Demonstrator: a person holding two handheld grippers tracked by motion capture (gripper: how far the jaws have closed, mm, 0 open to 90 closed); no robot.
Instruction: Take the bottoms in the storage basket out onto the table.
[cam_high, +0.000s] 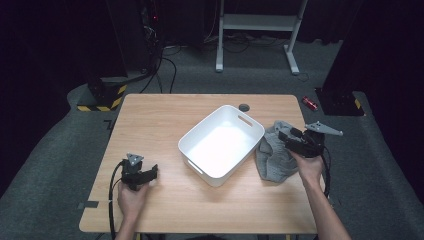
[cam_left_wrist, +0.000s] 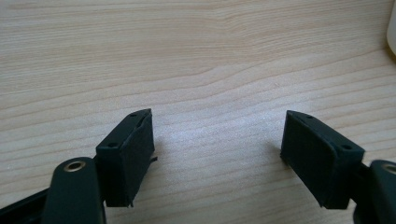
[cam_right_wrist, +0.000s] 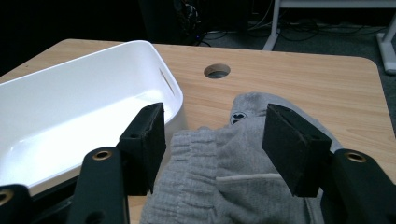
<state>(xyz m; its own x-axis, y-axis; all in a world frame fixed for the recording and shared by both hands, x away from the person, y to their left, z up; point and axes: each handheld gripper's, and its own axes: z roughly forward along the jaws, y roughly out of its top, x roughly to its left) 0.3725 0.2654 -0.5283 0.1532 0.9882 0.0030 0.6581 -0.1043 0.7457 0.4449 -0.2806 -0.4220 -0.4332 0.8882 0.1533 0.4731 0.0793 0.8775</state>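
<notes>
A grey knitted garment (cam_high: 274, 157) lies crumpled on the table to the right of a white plastic tub (cam_high: 221, 144). My right gripper (cam_high: 287, 137) hovers over the garment's far part, open, its jaws spread either side of the ribbed waistband (cam_right_wrist: 205, 154) with nothing gripped. In the right gripper view the tub (cam_right_wrist: 70, 112) sits at left, empty. My left gripper (cam_high: 154, 172) rests low over bare wood near the table's front left. The left gripper (cam_left_wrist: 217, 149) stands open, holding nothing.
The wooden table (cam_high: 150, 120) has a round cable hole (cam_high: 244, 107) behind the tub. A white desk frame (cam_high: 257, 30) and cables stand on the floor beyond. A small red object (cam_high: 310, 103) lies on the floor at right.
</notes>
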